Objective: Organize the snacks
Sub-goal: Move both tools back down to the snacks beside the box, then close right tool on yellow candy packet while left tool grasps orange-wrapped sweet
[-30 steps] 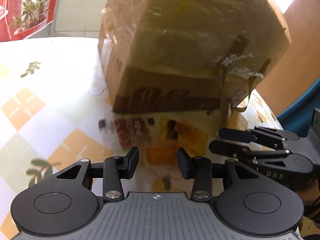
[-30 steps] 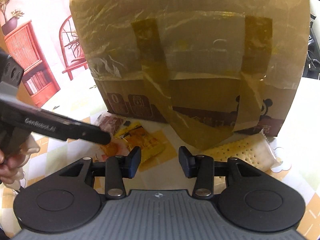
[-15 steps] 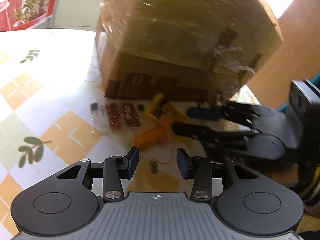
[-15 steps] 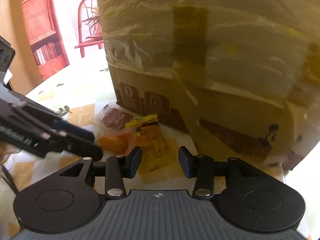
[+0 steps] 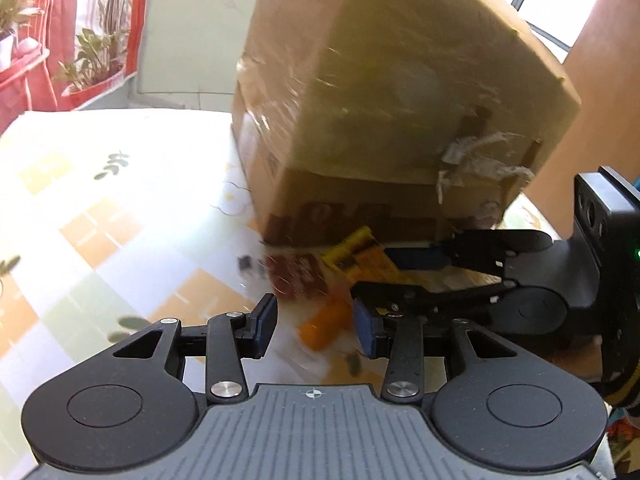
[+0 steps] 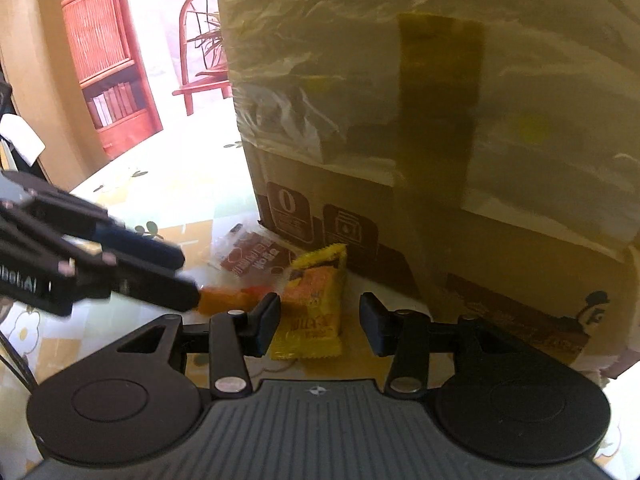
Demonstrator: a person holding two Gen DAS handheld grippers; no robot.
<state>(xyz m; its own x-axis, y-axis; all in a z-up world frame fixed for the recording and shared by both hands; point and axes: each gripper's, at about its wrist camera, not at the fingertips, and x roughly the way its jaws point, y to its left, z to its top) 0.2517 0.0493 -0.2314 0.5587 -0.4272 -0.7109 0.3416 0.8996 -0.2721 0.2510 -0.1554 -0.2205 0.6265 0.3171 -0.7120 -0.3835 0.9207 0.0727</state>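
Left wrist view
- Left gripper (image 5: 316,330): jaws parted, nothing between the pads; hovering over the table (image 5: 80,216).
- Orange packet (image 5: 326,322): lying flat just ahead of the left jaws, slightly right of centre.
- Right gripper (image 5: 390,276): entering from the right, fingers apart above the snack cluster.
- Cardboard box (image 5: 400,100): tall, taped, directly behind the snacks.

Right wrist view
- Right gripper (image 6: 320,324): jaws just widened a little, empty; no pad pressing on anything.
- Yellow packet (image 6: 314,304): flat on the table, reaching in between the 2 fingers, touching neither.
- Red packet (image 6: 254,258): further off, left of the yellow packet, near the box foot.
- Orange packet (image 6: 224,300): beside the left gripper (image 6: 176,278) tips.

Step advice
- Approach: likely best to lower straight onto the yellow packet, pinch across its short width, avoid dragging its neighbours.
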